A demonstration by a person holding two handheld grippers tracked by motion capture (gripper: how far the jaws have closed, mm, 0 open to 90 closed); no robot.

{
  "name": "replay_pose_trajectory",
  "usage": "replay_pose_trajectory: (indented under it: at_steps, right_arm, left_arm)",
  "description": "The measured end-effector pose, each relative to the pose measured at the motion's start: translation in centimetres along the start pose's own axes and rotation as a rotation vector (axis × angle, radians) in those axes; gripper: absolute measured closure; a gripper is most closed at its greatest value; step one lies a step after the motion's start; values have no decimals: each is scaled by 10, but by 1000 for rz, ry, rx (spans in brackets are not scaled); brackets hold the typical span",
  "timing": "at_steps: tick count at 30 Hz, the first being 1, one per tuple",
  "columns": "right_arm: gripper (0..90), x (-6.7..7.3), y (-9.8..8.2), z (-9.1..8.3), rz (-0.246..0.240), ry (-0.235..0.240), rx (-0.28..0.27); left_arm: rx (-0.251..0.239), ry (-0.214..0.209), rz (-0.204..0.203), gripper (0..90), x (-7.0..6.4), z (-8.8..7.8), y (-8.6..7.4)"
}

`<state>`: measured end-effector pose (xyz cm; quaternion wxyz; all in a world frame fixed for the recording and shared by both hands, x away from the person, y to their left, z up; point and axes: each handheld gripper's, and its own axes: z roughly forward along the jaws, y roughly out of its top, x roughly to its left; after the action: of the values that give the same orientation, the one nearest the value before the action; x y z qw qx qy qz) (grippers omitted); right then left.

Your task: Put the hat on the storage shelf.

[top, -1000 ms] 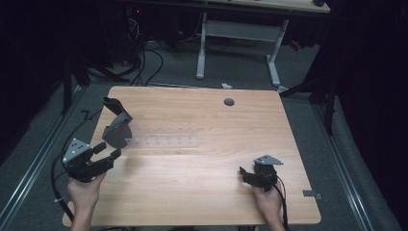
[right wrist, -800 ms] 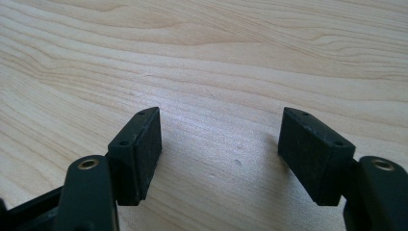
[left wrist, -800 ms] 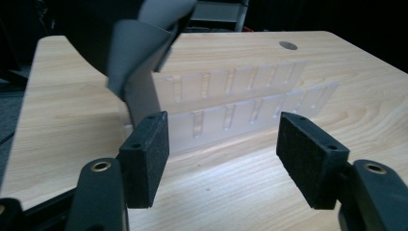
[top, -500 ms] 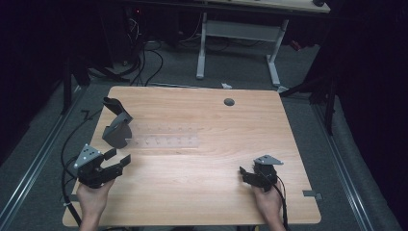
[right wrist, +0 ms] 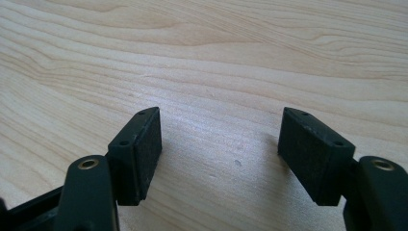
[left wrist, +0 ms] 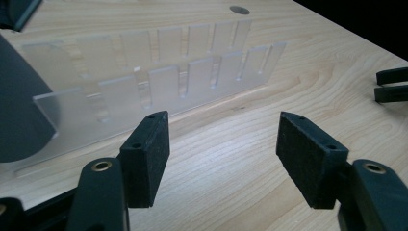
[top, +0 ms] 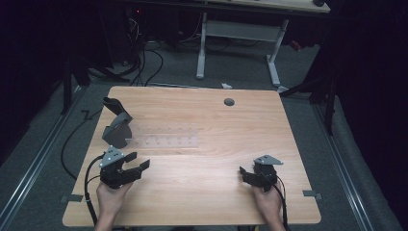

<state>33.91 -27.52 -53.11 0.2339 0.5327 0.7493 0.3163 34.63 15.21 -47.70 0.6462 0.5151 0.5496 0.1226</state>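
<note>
High view: two tongs, left tongs (top: 139, 166) and right tongs (top: 244, 173), both agape, empty; one clear slotted rack (top: 163, 141).

Dim lab: cables (top: 139, 62), bare desk (top: 202, 144)

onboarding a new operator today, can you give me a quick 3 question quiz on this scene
1. True or false: the left tongs are shut on the clear rack.
2. Which lies nearest the left tongs? A) the round hole in the table B) the clear rack C) the right tongs
3. Fill in: in the right gripper view, between the open right tongs lies bare ____.

Key
1. False. The jaws stand apart with nothing between them, and the rack lies beyond them.
2. B. The rack lies just ahead of them in the left gripper view.
3. Wood, the tabletop.
</note>
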Motion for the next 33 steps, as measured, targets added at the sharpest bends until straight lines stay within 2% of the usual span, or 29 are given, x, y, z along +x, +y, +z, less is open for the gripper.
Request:
replay_pose_trajectory:
  at_steps: [4,12,16,22,25,28,31,32,33]
  right_arm:
    - [322,0,0,0,0,0,0]
    - [321,0,0,0,0,0,0]
    - [321,0,0,0,-1,0,0]
    - [321,0,0,0,-1,0,0]
    - [321,0,0,0,-1,0,0]
    - [321,1,0,0,3,-3,1]
    - [320,1,0,0,4,-4,1]
    - [320,1,0,0,4,-3,1]
    - [319,1,0,0,1,-3,1]
  left_arm:
    - [14,-1,-3,369,-1,6,-7]
    - [75,-3,-13,371,-4,21,-23]
    - [105,3,0,372,-7,28,-31]
    - [125,10,-15,379,-6,37,-40]
    - [138,26,5,377,-7,42,-46]
    - [161,24,22,375,-9,50,-56]
    - [172,35,22,371,-7,55,-60]
    - [173,44,33,371,-6,58,-62]
    - [180,72,65,370,-4,62,-68]
